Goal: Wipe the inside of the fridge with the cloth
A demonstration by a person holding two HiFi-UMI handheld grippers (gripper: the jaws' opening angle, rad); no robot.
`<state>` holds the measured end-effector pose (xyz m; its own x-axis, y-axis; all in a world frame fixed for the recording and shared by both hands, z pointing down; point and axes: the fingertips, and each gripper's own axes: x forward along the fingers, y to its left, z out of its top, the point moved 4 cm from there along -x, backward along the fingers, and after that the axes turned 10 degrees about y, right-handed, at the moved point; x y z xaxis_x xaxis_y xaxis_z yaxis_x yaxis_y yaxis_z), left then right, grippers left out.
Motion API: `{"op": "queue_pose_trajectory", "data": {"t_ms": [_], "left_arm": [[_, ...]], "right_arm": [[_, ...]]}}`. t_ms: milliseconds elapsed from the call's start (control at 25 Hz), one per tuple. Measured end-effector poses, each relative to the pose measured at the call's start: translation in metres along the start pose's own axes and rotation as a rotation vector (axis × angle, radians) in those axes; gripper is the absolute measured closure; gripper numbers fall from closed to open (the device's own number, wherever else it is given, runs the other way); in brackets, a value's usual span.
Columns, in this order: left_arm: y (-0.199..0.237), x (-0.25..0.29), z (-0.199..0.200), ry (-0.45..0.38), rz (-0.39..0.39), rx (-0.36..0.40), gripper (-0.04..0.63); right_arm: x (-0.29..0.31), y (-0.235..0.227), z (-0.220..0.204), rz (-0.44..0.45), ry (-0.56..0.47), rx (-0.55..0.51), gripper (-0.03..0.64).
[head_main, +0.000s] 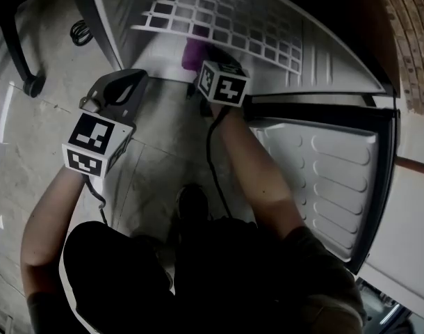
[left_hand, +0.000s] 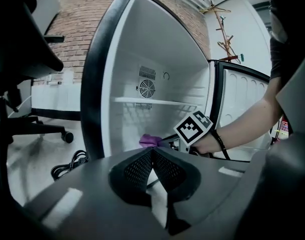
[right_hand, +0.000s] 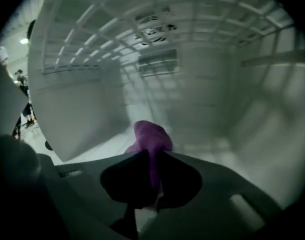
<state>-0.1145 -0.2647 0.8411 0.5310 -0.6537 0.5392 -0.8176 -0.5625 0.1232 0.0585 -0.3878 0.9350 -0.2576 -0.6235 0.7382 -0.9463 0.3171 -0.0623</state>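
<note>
Right gripper [right_hand: 153, 159] jaws clamped on crumpled purple cloth [right_hand: 151, 136] inside open white fridge [right_hand: 92, 109]. Left gripper [left_hand: 152, 153] jaws together, empty.

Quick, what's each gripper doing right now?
Left gripper: closed, empty, outside the fridge.
Right gripper: closed on the purple cloth, inside the fridge.

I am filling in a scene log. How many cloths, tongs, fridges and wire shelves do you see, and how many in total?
Purple cloth: 1
Tongs: 2, left tongs and right tongs
Fridge: 1
Wire shelf: 1
Total: 5
</note>
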Motion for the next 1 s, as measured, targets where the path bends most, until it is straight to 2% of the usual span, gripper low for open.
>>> {"op": "queue_pose_trajectory", "data": {"t_ms": [120,280,400,520,640,840,920,1000], "left_arm": [[-0.009,0.016,0.012,-0.011,-0.032,0.015,0.577],[-0.032,0.033,0.018,-0.007,-0.109,0.043,0.577],[-0.037,0.041,0.016,0.000,-0.153,-0.011,0.577],[-0.031,0.044,0.012,0.019,-0.145,-0.027,0.577],[-0.023,0.042,0.019,0.007,-0.125,-0.005,0.577],[-0.019,0.036,0.034,-0.038,-0.106,0.022,0.577],[-0.018,0.036,0.035,-0.049,-0.098,0.032,0.577],[-0.017,0.035,0.035,-0.051,-0.093,0.032,0.575]], "right_arm": [[-0.016,-0.046,-0.011,-0.149,-0.003,0.068,0.565],[-0.029,-0.077,-0.029,-0.279,0.015,0.139,0.565],[-0.039,-0.093,-0.034,-0.380,0.034,0.199,0.565],[-0.047,-0.093,-0.030,-0.367,-0.004,0.248,0.568],[-0.067,-0.083,-0.006,-0.300,-0.165,0.266,0.568],[-0.122,-0.065,0.022,-0.291,-0.397,0.287,0.568],[-0.139,-0.063,0.031,-0.301,-0.467,0.288,0.568],[-0.147,-0.065,0.034,-0.301,-0.491,0.318,0.568]]}}
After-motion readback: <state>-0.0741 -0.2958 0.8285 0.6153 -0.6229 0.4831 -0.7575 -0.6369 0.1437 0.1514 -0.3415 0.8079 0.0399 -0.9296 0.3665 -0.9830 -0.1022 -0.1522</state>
